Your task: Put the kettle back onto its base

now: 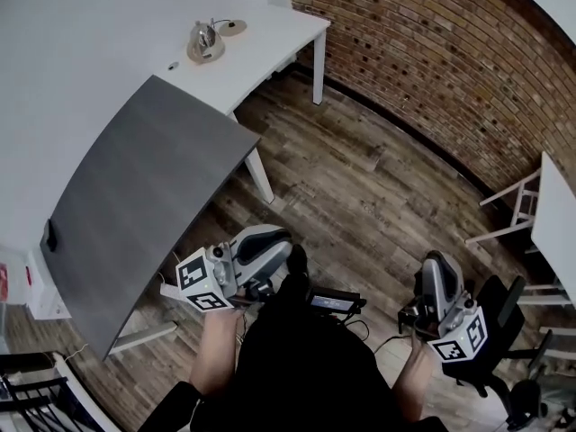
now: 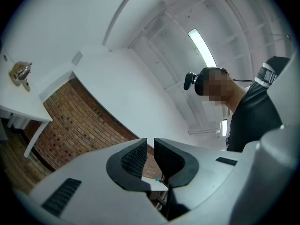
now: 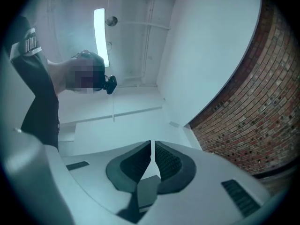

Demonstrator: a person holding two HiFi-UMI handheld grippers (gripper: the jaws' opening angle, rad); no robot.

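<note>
The kettle (image 1: 205,40) stands at the far end of the white table (image 1: 274,39), with the flat round base (image 1: 233,27) just beside it. A grey table (image 1: 144,196) lies between that table and the person. Well apart from the kettle, the left gripper (image 1: 274,235) and the right gripper (image 1: 436,261) are near the person's body, each with its jaws almost together and nothing between them.

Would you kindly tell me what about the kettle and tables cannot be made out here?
- Kettle, head view and left gripper view: too small to tell whether the disc beside it is its base.
- White table at right, head view: cut off by the right edge.
- Right gripper view: aimed at the ceiling, no kettle.
</note>
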